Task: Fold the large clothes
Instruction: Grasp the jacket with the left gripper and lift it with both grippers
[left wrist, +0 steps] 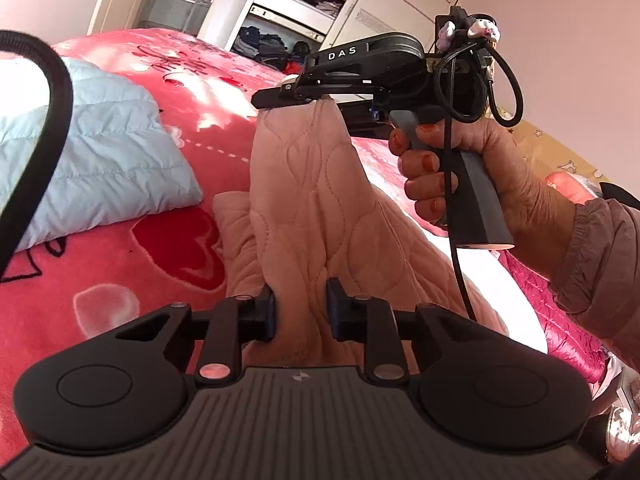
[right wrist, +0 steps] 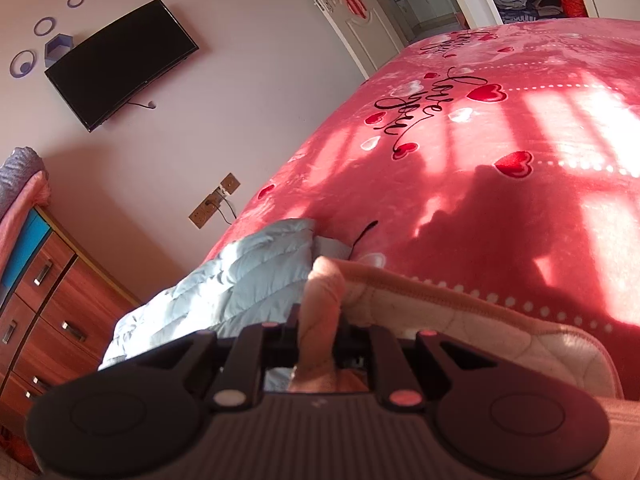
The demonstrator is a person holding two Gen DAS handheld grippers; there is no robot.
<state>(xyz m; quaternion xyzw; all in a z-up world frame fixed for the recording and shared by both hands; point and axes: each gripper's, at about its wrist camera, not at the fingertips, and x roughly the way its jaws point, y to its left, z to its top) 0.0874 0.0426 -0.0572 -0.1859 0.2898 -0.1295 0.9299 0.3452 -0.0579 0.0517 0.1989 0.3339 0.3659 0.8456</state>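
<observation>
Two claws hold one soft, padded pink jacket [left wrist: 316, 200] above the bed [left wrist: 120, 300]: my left claw [left wrist: 301, 312] clamps a thick fold, my right claw [left wrist: 294, 98] pinches its top edge. Light, floppy; hems grip best.

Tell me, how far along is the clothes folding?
Done, it seems: a light blue jacket lies folded on the red blanket. In hand: a pink quilted garment, pinched by the right gripper at one raised corner and by the left gripper lower down, so it hangs partly lifted. Left: this garment shows no finished fold yet, and a bright pink jacket waits beside it.
</observation>
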